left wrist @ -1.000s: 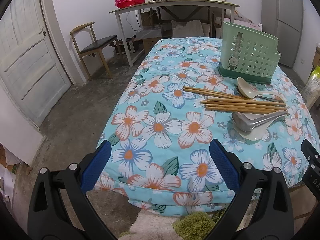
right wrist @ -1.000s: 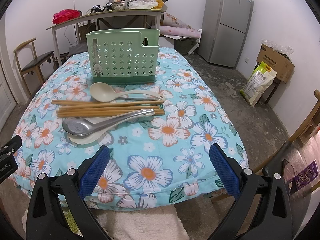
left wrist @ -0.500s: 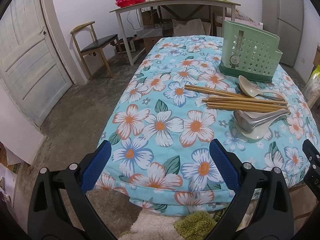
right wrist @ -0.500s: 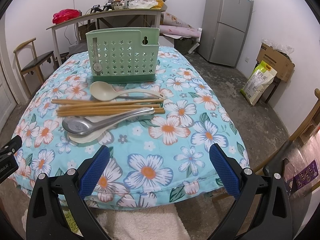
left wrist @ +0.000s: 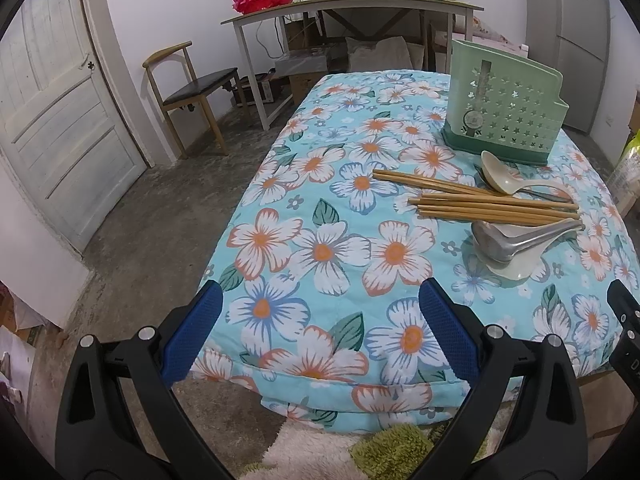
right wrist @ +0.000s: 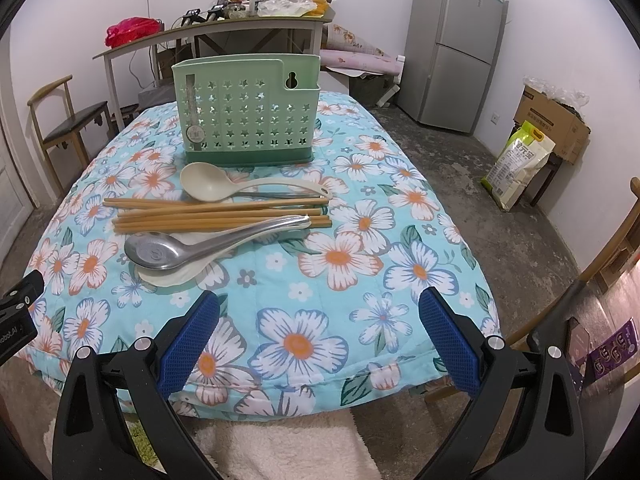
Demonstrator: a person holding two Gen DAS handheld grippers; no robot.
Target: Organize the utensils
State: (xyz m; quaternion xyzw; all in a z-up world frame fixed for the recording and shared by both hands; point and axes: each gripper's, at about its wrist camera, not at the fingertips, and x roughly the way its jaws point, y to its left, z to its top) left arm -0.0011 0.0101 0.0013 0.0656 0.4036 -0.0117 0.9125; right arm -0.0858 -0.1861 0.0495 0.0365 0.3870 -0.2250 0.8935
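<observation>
Both grippers, left (left wrist: 320,330) and right (right wrist: 318,330), spread wide, empty. Steel spoon (right wrist: 188,250) likely slick and stiff; best pinched mid-handle. Chopsticks (right wrist: 218,216) light, prone to roll.

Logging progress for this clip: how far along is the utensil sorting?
Nothing looks done: chopsticks, metal spoon and beige spoon lie on the cloth before the green holder. Nothing in hand: both hand-held grippers, left and right, are open. All sorting remains.

On each hand-held gripper, left (left wrist: 320,330) and right (right wrist: 318,330), we see two black plastic arms with triangular cut-outs, silver screw heads, and textured blue fingertip pads (right wrist: 188,344).
</observation>
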